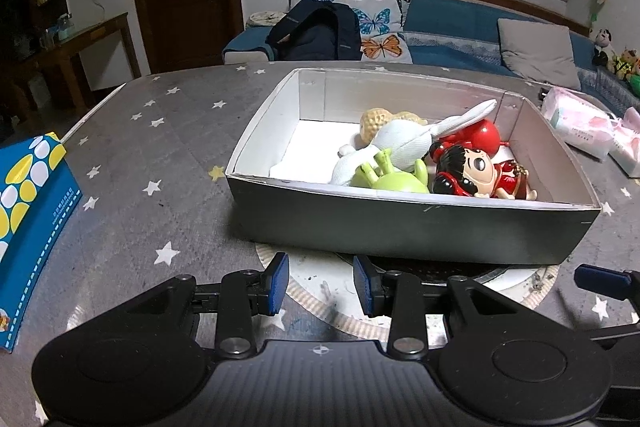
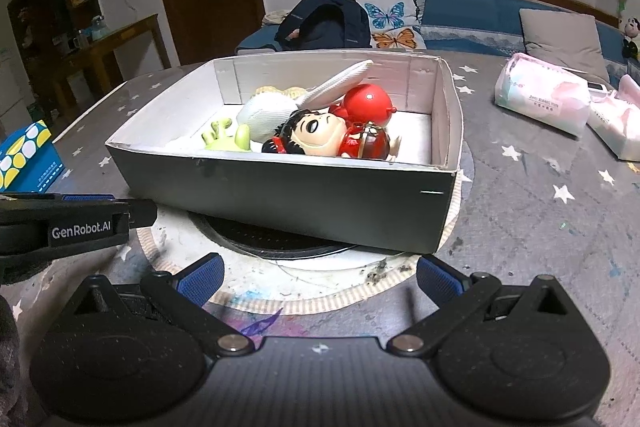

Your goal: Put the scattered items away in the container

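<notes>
Left wrist view: your left claw (image 1: pixel 320 285) sits low over the desk (image 1: pixel 160 187) with its blue pads a modest gap apart and nothing between them; it is part-open and empty; below it you see a pale round mat (image 1: pixel 312 291) on the desk, and just beyond the pads stands the near grey wall of the container (image 1: pixel 400 223). Your right claw (image 2: pixel 316 277) is spread much wider, its pads far out to either side, and it too holds nothing; the container's near wall lies directly ahead of it, close but not touching, and the left claw's finger crosses in from the left of that view.

Inside the box lie the toys: a doll in red with black hair (image 1: pixel 476 173) against the near wall, a red ball-shaped toy (image 1: pixel 486 137) behind it, a white plush thing with a long wing or ear (image 1: pixel 404 143) across the middle, a green toy (image 1: pixel 388 179) at the near side, and a yellow knobbly piece (image 1: pixel 374 121) further back; all sit below the rim, bunched toward the right end, with the left end bare.

By my reading the tidying is about finished; no loose toy shows on the desk near either claw. What remains outside are a blue and yellow carton (image 1: pixel 32 211) well off to the left and pink tissue packs (image 2: pixel 544 99) off to the right; whether those count as scattered items I cannot tell; if they do not, you have nothing left to pick.
</notes>
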Demonstrator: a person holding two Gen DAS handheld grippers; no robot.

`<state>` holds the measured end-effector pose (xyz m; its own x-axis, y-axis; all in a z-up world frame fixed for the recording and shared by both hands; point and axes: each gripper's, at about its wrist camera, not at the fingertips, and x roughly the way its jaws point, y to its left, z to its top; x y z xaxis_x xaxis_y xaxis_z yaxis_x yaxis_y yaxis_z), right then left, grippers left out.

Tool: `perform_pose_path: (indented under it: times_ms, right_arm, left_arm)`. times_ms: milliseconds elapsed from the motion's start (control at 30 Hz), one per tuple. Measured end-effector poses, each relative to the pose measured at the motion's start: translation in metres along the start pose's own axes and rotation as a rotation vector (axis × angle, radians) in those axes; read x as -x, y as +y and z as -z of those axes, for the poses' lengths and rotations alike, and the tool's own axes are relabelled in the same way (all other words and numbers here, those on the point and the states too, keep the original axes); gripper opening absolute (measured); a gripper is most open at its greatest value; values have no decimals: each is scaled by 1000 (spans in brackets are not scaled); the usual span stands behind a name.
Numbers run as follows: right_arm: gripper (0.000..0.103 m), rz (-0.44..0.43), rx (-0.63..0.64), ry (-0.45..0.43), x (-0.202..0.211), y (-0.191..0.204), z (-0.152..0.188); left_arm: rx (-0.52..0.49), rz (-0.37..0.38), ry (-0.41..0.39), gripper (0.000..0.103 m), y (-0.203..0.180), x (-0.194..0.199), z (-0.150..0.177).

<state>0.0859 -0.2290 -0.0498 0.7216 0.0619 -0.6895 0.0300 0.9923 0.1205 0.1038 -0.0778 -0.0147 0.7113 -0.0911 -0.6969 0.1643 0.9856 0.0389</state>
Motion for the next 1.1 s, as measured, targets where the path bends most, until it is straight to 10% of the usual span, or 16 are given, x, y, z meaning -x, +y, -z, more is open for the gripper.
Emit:
perform_pose_path:
  times_ms: [1100]
  right_arm:
    - [103,14,-18,21,-12,-7,-7]
  left_arm:
    - [-11,-8,18,38,-8,-17,-6]
